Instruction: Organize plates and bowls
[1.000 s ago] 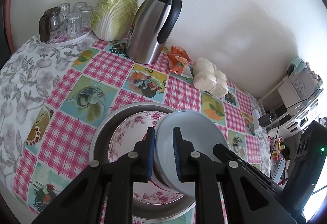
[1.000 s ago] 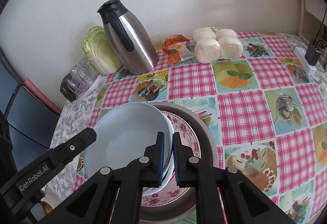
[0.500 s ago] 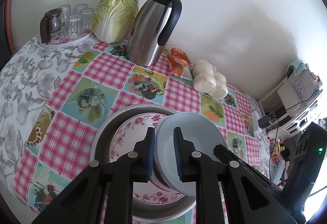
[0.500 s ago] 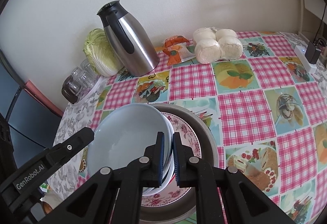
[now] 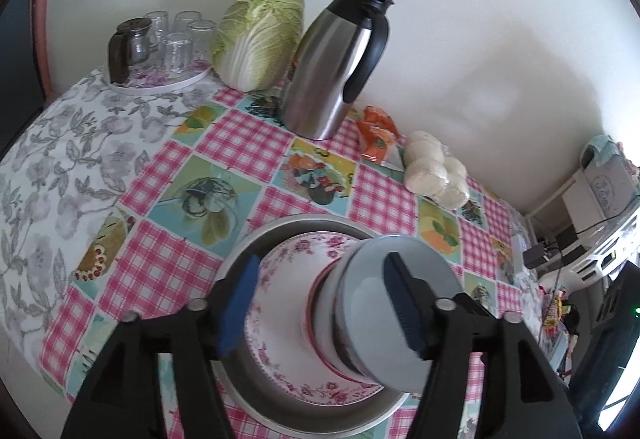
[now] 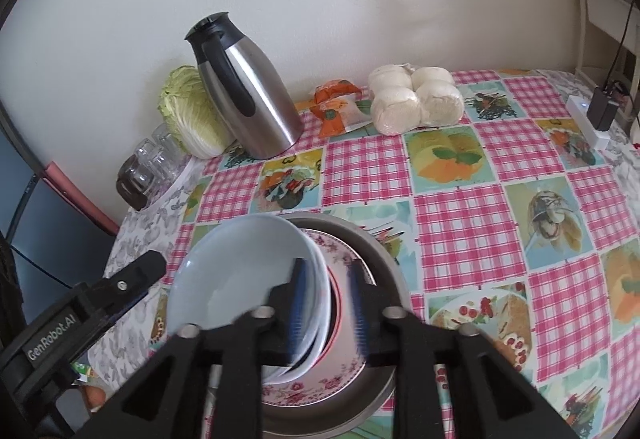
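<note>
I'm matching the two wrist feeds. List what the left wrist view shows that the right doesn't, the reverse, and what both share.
Only left wrist: the white shelf unit at far right.

Only right wrist: the white power strip with black plug, and the left gripper from outside.

Both: steel thermos jug, napa cabbage, bagged white buns, and pale blue bowl over the floral pink plate in the metal basin.

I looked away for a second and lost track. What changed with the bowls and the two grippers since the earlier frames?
Both grippers have let go: the left gripper and right gripper, earlier clamped on the pale blue bowl's rim, now have jaws opening, pads off it. The bowl stack sits tilted on the floral plate inside the metal basin. The thermos, cabbage and buns stayed put.
</note>
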Available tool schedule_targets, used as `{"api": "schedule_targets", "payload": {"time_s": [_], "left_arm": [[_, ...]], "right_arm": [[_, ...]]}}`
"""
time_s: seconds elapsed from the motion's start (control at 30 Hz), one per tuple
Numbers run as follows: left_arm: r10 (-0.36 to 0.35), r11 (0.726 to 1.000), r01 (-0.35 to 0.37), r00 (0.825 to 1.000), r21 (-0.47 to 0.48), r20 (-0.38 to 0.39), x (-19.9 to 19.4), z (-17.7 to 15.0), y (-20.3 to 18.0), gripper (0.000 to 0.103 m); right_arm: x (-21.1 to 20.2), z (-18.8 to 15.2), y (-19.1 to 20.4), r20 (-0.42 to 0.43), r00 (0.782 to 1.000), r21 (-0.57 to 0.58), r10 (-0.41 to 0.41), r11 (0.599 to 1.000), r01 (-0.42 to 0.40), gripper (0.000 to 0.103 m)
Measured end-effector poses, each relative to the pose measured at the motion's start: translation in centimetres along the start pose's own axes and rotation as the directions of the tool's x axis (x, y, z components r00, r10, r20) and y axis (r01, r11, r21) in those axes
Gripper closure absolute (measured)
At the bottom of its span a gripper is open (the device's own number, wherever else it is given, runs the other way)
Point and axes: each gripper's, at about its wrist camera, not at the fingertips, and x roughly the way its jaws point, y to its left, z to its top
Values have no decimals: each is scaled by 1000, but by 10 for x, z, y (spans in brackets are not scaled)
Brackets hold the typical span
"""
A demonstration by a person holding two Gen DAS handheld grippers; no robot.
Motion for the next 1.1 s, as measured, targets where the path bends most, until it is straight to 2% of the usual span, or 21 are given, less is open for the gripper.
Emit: {"api": "schedule_targets", "payload": {"time_s": [0.1,0.2,0.23,0.5,0.6,0.7,1.1], "left_arm": [[36,999,-36,999,2,-4,2,0,2,32],[79,997,-79,997,13,-8,5,0,4,22],[90,996,-90,996,17,-6,5,-1,4,20],[166,985,-167,986,52,21,6,-2,6,19],[199,977,-202,979,63,43,5,-3,7,8],[220,971,-225,973,77,74,1,-4,7,5],[253,955,-264,963,133,94,-9,-23,9,5]], "right_arm": [[1,0,-2,-4,1000,1,-12,1000,12,55],[2,0,-3,-3,1000,-3,-20,1000,20,41],[2,0,-3,-4,1000,-7,-22,1000,22,41],[4,-1,-3,-3,999,-39,-50,998,50,17],[3,-2,-4,8,998,-56,-57,997,58,12],[1,-2,-4,25,997,-75,-71,995,73,0],[-14,-15,-4,63,995,-118,-72,990,80,0]]}}
